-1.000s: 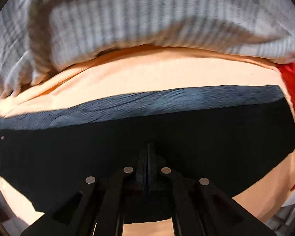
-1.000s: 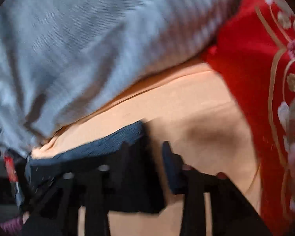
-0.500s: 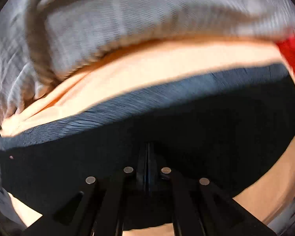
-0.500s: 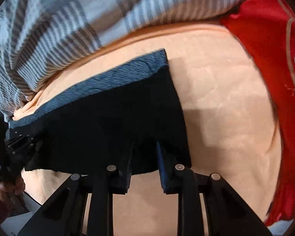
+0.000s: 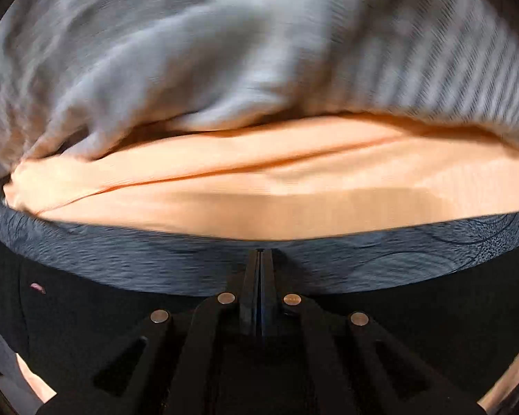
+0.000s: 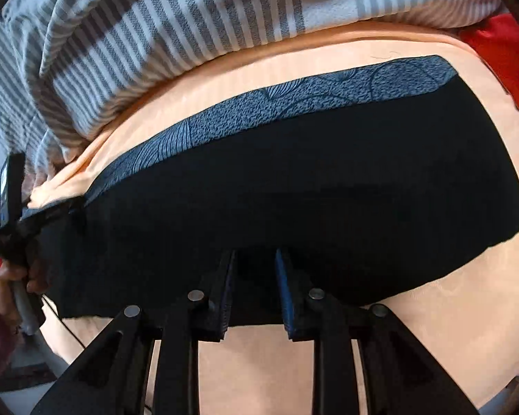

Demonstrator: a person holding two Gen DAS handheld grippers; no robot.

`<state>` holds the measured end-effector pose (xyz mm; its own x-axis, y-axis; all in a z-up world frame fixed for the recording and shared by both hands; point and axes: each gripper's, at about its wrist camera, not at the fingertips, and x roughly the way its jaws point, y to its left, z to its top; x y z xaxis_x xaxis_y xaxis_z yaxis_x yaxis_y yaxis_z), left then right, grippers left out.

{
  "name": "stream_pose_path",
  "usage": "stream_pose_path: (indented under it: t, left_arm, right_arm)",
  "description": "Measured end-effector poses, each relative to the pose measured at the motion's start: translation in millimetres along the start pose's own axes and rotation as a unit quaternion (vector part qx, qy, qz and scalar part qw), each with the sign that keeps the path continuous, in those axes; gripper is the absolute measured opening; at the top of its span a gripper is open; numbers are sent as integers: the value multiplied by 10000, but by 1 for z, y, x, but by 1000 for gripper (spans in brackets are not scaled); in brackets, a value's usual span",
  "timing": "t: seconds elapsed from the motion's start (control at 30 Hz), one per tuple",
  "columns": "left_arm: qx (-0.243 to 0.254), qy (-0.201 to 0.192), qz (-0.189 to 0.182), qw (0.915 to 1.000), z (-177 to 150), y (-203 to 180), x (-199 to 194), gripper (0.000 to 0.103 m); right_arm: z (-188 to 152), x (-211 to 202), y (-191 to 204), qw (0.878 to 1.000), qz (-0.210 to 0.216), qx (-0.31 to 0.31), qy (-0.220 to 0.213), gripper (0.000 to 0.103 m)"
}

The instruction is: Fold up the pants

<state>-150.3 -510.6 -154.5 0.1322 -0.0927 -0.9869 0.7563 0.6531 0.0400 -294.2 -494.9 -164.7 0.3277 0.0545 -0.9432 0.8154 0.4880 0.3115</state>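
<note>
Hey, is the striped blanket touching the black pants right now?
Apart. In the right wrist view a band of bare peach sheet runs between the striped blanket and the black pants.

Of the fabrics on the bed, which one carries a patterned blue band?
The black pants: a blue band with fine line patterns runs along their far edge. The striped grey blanket, peach sheet and red cloth have none.

Peach bedsheet (image 6: 432, 328) lying smooth, grey-and-white striped duvet (image 6: 190, 27) bunched along its far edge, red fabric (image 6: 498, 48) at right
</note>
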Motion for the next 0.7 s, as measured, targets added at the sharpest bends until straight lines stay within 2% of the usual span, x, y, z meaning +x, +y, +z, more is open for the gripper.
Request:
stream_pose_path:
  t: [0.1,0.17,0.2,0.3,0.4,0.47,0.5,0.57,0.7]
  left_arm:
    - [-41,-53,-19,10000,-10,24,-19,1]
    - [-64,-73,-23,10000,-24,39,-34,1]
    - [-104,-56,-59,9999,-35,50,-42,1]
    - [-182,34,-73,9998,-62,75,-49,1]
    - [-286,69,-62,9995,-86,104,-50,1]
    - [-358,118,-124,9992,-105,122,-48,1]
    - [-356,135,-148,9992,-104,144,-42,1]
    - [-228,107,-208,9995,-110,148,-43,1]
    - [91,4,-209,9997,-99,145,-46,1]
  right_arm:
    - [2,-3,4,9998,-76,172,54,29]
    - [1,-6,15,9997,-91,220,65,39]
    - [-3,-10,22,9996,-10,258,65,41]
    - [-17,-13,51,9988,399,213,163,42]
    - [-43,-8,94,9964,730,-81,421,42]
    - [-58,0,117,9918,1097,-163,629,42]
    - [-67,5,129,9873,1380,-197,766,42]
    - [-77,19,155,9794,1762,-278,947,42]
    - [-102,50,197,9628,2438,-322,1119,42]
